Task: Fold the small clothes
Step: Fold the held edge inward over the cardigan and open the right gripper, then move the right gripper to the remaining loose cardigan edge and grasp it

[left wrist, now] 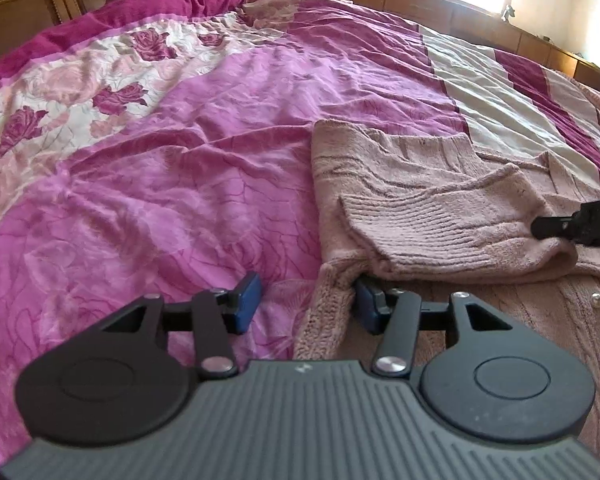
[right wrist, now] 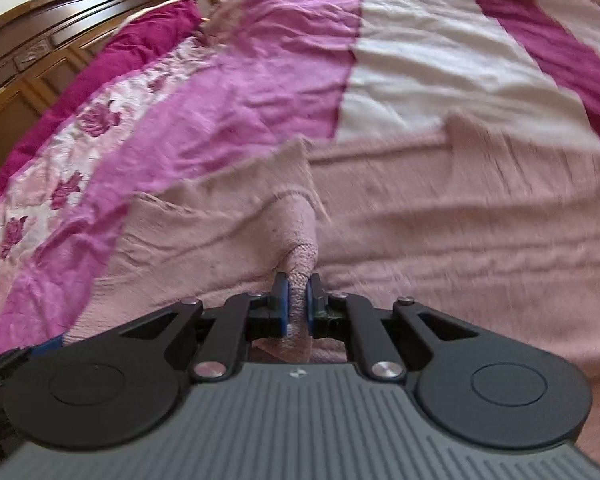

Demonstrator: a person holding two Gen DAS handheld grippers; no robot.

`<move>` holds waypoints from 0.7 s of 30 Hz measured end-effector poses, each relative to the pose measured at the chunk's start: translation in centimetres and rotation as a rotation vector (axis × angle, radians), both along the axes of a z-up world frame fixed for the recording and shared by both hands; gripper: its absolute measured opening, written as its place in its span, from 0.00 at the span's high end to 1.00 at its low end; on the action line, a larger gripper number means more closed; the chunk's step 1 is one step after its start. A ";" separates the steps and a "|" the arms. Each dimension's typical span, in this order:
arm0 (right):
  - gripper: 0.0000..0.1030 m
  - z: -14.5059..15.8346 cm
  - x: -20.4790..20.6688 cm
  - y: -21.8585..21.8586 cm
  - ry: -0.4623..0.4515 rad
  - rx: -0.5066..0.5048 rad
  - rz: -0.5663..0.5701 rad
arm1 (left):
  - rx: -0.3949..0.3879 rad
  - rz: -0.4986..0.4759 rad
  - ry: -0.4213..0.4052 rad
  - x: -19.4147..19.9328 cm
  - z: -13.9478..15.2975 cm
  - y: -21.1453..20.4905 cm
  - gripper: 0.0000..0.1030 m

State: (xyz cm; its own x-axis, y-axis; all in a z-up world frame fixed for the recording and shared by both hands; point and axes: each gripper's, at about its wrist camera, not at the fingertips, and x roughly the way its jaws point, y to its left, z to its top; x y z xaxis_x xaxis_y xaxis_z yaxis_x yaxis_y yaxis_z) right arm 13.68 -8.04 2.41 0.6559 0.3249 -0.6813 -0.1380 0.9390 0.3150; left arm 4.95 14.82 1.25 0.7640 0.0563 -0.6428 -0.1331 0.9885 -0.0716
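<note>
Left claw [left wrist: 306,302] spread wide, blue pads straddling the near edge of the pale pink knitted cardigan [left wrist: 440,216] lying ahead and rightward on the magenta floral bedspread [left wrist: 180,140]. Right claw [right wrist: 297,306] pinched tight on a bunched knit fold of it. No containers visible.

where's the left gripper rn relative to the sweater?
In the left wrist view, the left gripper sits open at the near left edge of the pink sweater on the bedspread, its jaws straddling that knit edge.
</note>
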 end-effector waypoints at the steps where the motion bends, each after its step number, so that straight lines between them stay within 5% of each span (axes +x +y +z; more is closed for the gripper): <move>1: 0.91 -0.2 -0.1 -0.1 0.002 0.005 -0.009 | -0.001 -0.001 0.002 0.0 0.1 0.0 0.48; 5: 0.88 -0.2 -0.8 -0.2 0.003 0.021 -0.028 | -0.009 -0.006 0.010 -0.2 0.4 0.0 0.49; 12: 0.48 1.2 -3.2 -0.7 -0.033 0.052 -0.050 | -0.011 -0.016 0.031 -1.2 1.6 0.2 0.50; 21: 0.33 3.0 -7.2 -0.2 -0.128 0.028 -0.010 | -0.017 -0.009 0.056 -2.4 2.7 0.5 0.50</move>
State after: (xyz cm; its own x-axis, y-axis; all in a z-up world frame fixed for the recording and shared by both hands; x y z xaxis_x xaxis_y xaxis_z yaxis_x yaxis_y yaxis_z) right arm 6.44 -8.24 5.40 0.7400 0.3359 -0.5828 -0.1693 0.9315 0.3220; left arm 2.53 15.36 3.94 0.7273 0.0386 -0.6853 -0.1285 0.9884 -0.0807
